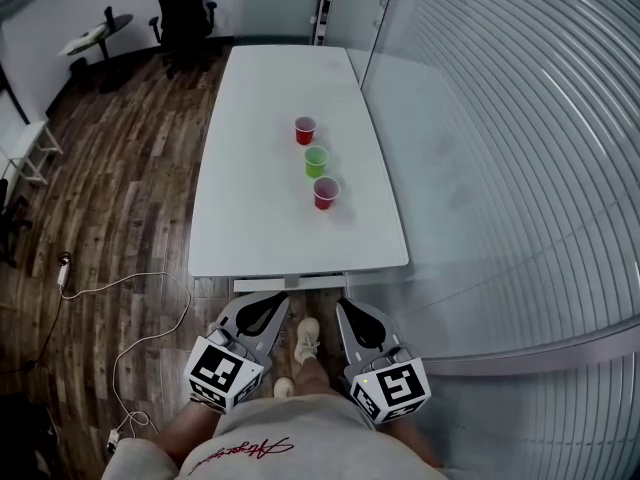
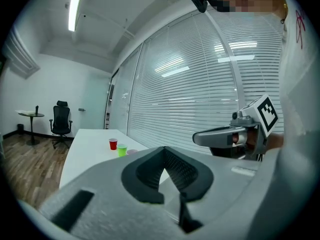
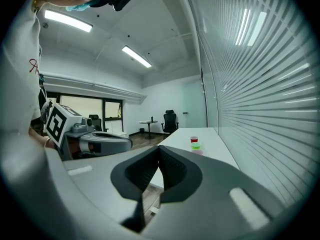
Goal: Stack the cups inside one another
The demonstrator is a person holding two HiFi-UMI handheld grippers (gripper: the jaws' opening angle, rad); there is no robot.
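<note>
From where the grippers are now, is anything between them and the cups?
Nothing visible. Both the left gripper and right gripper are shut and empty, short of the near edge of the table. Its bare top leads to the near red cup; the green cup and far red cup line up behind it.

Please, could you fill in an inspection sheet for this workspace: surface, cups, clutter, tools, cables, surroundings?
Surface: white table, holds only the cups.
Job's things: far red cup, green cup, near red cup; upright, in a close row, none stacked.
Clutter: nothing seen.
Grippers: left tool and right tool both shut, empty, short of the table.
Cables: white cable on the wooden floor, left side.
Surroundings: office chair beyond the table; blinds on the right.
</note>
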